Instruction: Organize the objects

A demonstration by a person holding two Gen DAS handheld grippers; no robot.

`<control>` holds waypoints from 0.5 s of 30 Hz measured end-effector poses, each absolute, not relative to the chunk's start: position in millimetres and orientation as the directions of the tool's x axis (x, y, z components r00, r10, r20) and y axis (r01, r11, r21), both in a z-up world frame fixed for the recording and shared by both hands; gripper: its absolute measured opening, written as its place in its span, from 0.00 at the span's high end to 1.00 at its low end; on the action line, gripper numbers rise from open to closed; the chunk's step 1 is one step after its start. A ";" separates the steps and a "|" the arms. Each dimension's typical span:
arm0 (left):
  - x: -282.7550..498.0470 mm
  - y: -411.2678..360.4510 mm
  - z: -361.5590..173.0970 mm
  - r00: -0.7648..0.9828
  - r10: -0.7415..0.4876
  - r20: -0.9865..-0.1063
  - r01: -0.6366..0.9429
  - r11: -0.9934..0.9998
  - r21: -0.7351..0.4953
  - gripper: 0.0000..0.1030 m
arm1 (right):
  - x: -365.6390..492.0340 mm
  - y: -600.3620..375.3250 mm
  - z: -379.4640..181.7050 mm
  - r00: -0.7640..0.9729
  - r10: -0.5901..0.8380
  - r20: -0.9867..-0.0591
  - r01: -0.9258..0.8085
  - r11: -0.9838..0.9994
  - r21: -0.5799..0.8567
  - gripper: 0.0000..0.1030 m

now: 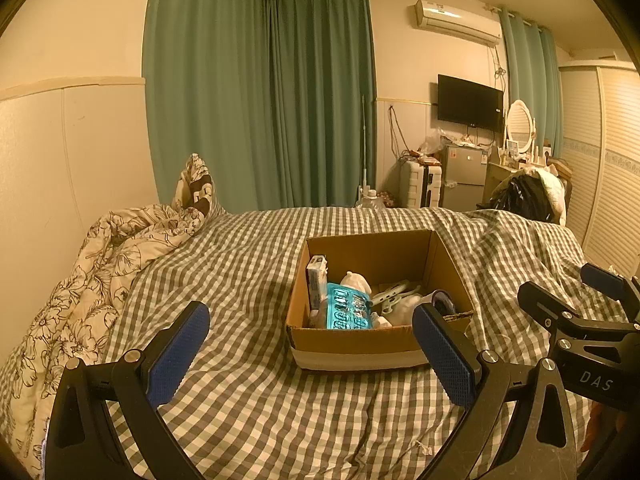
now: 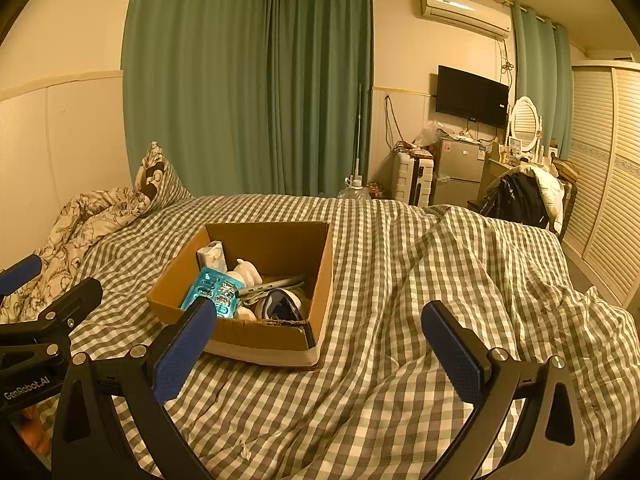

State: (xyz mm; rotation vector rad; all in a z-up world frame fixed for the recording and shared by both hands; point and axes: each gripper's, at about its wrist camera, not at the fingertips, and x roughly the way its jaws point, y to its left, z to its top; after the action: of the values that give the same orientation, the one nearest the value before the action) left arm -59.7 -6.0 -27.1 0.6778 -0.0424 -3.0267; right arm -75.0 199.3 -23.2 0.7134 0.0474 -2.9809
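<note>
A brown cardboard box sits on the checked bed cover, a little right of the middle in the left wrist picture and left of the middle in the right wrist picture. Inside it are many small things. A bright blue pill sheet leans near the front wall. A little white carton stands at the left side. There is a soft white lump behind the sheet, some pale clips in the middle, and a blue and white rolled thing near the front right. The left gripper hangs low in the picture in front of the box, with its fingers spread wide and nothing between them. The right gripper is just the same, wide apart and holding nothing. I think all these things are light. The pill sheet looks thin, bendy and a bit slippery, so pinching its top edge seems best. The carton looks stiff but could crush, so a gentle squeeze on its flat sides should work. The white lump looks squashy and easy to grab anywhere. The bed is soft, so the box may tip if pushed.
</note>
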 end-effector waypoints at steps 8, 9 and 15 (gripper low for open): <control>-60.1 -6.2 -27.8 -0.903 -0.043 -0.427 0.028 -0.999 0.041 0.00 | -75.3 199.8 -23.8 -0.888 -0.068 -0.455 0.083 -0.996 -0.013 0.00; -60.4 -6.3 -28.0 -0.903 -0.044 -0.427 0.028 -0.999 0.043 0.00 | -75.5 199.7 -23.7 -0.888 -0.068 -0.455 0.083 -0.996 -0.013 0.00; -60.9 -4.6 -28.3 -0.903 -0.043 -0.428 0.026 -0.999 0.044 0.00 | -75.1 199.9 -24.2 -0.887 -0.068 -0.457 0.083 -0.996 -0.014 0.00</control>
State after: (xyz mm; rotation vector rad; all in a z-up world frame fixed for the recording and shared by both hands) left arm -60.9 -4.6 -28.2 0.6820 -0.0577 -3.0298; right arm -75.1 199.9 -24.2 0.7191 0.0504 -2.9778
